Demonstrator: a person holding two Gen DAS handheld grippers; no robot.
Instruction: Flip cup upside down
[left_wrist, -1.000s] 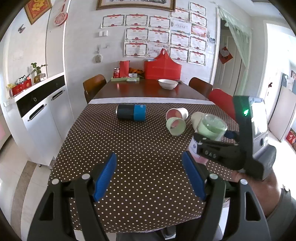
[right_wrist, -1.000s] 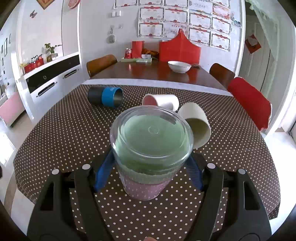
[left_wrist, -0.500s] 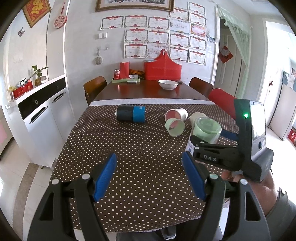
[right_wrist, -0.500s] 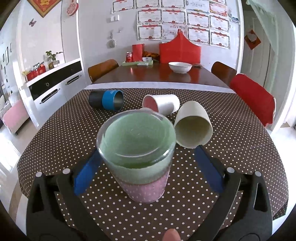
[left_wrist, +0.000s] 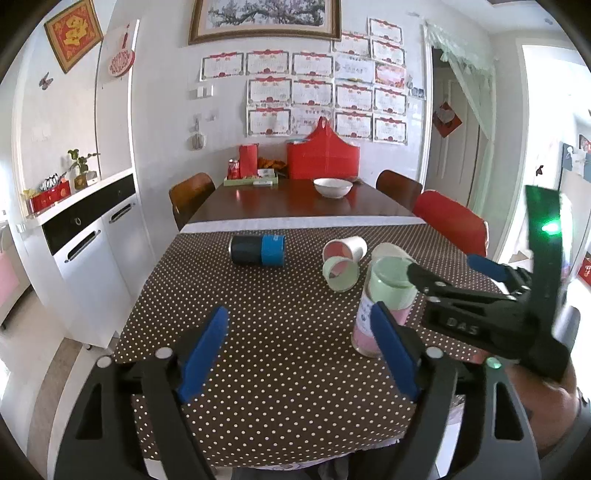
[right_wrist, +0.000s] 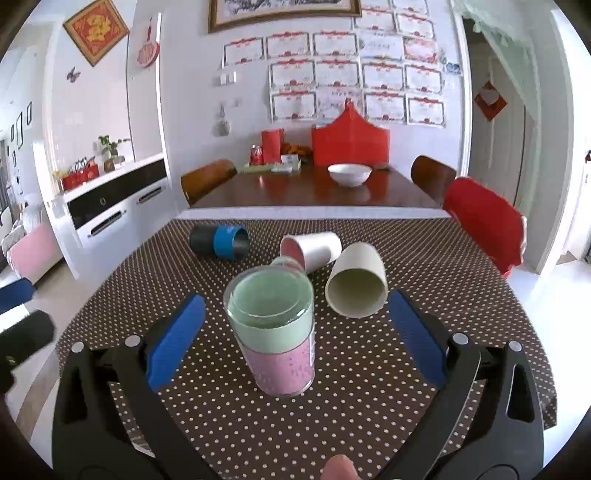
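A clear cup with a green and pink sleeve (right_wrist: 275, 328) stands bottom up on the dotted tablecloth (right_wrist: 424, 424), also in the left wrist view (left_wrist: 384, 299). My right gripper (right_wrist: 291, 339) is open, its blue pads wide on either side of the cup and not touching it. In the left wrist view the right gripper (left_wrist: 448, 271) shows at the right, beside the cup. My left gripper (left_wrist: 299, 354) is open and empty, low over the near part of the table.
Behind the cup lie a cream cup (right_wrist: 356, 284), a white cup with pink inside (right_wrist: 312, 251), a green cup (left_wrist: 340, 271) and a black-and-blue cup (right_wrist: 219, 242), all on their sides. A white bowl (right_wrist: 349, 173) sits on the far wooden table. Chairs stand around.
The right gripper has opened, let go of the cup and drawn back. The cup now stands free on the table. The left gripper has stayed open.
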